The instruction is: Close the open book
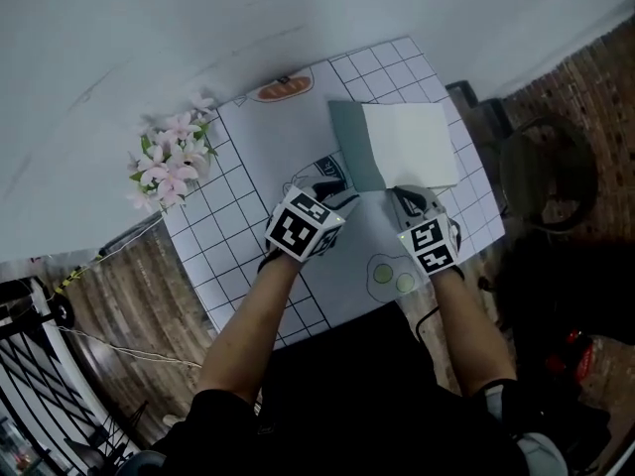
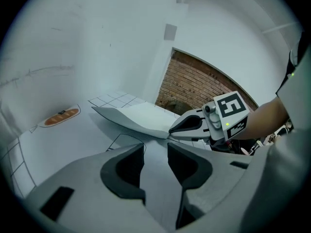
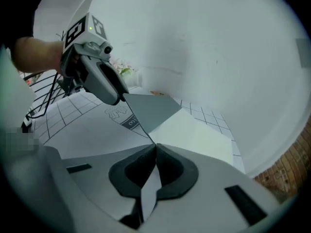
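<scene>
Book (image 1: pixel 407 142) half open on desk (image 1: pixel 248 236) | right gripper (image 3: pixel 155 147) fingers pinch its near edge | left gripper (image 2: pixel 155 149) fingers spread beside it

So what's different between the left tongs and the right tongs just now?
The left tongs stand open, with only the checked mat showing between them; the right tongs are shut on the near edge of the book. The left tongs sit by the raised grey leaf, while the right tongs sit further right, by the white page. Both point downward at the book's near side.
</scene>
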Demonstrator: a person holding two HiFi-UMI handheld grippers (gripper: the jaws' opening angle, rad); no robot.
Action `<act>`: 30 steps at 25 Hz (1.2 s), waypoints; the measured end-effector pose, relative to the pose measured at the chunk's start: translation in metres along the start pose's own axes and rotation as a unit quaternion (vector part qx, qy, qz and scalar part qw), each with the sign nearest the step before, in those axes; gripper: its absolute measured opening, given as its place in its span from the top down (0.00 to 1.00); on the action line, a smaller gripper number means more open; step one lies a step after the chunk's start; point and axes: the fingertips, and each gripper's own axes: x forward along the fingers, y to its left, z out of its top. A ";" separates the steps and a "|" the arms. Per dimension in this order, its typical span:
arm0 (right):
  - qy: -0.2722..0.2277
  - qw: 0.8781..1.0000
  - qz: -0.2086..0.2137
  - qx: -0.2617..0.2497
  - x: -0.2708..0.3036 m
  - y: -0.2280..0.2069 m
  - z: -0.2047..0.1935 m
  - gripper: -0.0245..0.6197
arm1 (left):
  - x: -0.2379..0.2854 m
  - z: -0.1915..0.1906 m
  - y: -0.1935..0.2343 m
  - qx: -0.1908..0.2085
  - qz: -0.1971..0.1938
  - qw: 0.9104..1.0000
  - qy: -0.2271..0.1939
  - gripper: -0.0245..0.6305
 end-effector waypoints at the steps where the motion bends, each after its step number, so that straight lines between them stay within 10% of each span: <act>1: -0.009 1.000 0.002 0.019 -0.003 -0.002 0.000 0.95 | -0.004 0.004 -0.004 -0.003 0.000 1.000 -0.003 0.76; 7: -0.066 0.988 0.016 0.137 -0.026 -0.027 -0.015 0.95 | -0.013 0.024 -0.012 -0.016 0.045 0.999 -0.016 0.76; 30: -0.037 0.989 0.076 0.124 -0.070 -0.072 -0.080 0.95 | 0.011 0.064 -0.081 -0.029 0.125 0.991 -0.027 0.76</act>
